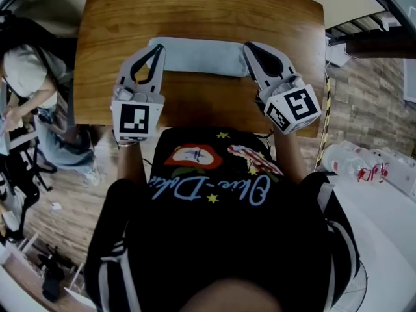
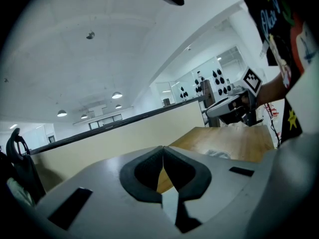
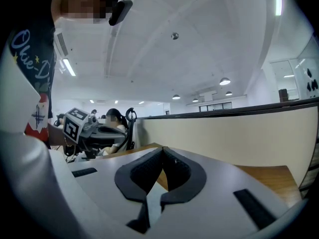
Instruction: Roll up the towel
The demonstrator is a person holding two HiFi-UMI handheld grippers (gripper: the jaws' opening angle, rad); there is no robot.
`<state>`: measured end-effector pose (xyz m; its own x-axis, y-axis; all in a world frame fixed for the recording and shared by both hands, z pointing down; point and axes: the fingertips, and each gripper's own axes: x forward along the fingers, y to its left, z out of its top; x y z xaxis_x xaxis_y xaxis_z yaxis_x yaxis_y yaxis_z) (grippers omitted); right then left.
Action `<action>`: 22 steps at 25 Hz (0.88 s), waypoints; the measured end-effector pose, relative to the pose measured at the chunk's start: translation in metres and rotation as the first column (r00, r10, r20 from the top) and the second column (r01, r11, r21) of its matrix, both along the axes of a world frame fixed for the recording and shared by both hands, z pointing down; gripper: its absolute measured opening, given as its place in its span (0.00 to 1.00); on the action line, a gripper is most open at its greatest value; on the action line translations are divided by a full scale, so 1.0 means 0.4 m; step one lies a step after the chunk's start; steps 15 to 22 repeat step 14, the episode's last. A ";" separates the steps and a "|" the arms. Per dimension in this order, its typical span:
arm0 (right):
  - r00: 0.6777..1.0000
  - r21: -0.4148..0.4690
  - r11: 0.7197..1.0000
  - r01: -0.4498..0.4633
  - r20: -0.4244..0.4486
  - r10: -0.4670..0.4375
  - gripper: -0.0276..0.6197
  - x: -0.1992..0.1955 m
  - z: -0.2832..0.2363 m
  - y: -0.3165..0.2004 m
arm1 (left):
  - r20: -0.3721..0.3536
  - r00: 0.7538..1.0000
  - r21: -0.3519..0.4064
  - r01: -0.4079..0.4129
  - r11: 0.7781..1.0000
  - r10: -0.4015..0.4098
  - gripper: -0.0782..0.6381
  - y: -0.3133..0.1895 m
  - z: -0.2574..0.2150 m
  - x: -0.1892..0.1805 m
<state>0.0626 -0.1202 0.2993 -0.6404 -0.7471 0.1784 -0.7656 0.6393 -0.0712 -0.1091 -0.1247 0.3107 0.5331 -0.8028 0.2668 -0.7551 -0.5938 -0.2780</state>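
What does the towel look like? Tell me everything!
The towel is pale blue-grey, soft-looking cloth. It lies as one long strip, left to right, on the brown wooden table. Folded or partly rolled, I can't tell. The left hand-held gripper is at its left end, the right hand-held gripper at its right end, both shut; whether they pinch the cloth isn't clear.

A: Any writing to read?
B: Only on the black T-shirt: pale blue cursive lettering across the chest, upside down in the head view.
A: What does it say?
B: It begins "Olive-D"; the remaining letters cannot be made out.
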 end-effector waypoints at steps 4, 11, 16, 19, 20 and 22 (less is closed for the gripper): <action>1.000 -0.003 1.000 -0.007 -0.009 0.007 0.04 0.005 0.004 0.002 | 0.005 1.000 0.000 -0.003 1.000 0.003 0.12 0.002 0.002 0.000; 1.000 -0.001 1.000 -0.009 -0.013 0.009 0.04 0.006 0.004 0.011 | 0.013 1.000 0.001 0.011 1.000 -0.011 0.12 0.009 0.003 -0.010; 1.000 0.001 1.000 -0.007 -0.015 0.007 0.04 0.005 0.000 0.015 | 0.011 1.000 0.007 0.017 1.000 -0.017 0.12 0.013 -0.001 -0.014; 1.000 0.001 1.000 -0.007 -0.015 0.007 0.04 0.005 0.000 0.015 | 0.011 1.000 0.007 0.017 1.000 -0.017 0.12 0.013 -0.001 -0.014; 1.000 0.001 1.000 -0.007 -0.015 0.007 0.04 0.005 0.000 0.015 | 0.011 1.000 0.007 0.017 1.000 -0.017 0.12 0.013 -0.001 -0.014; 1.000 0.001 1.000 -0.007 -0.015 0.007 0.04 0.005 0.000 0.015 | 0.011 1.000 0.007 0.017 1.000 -0.017 0.12 0.013 -0.001 -0.014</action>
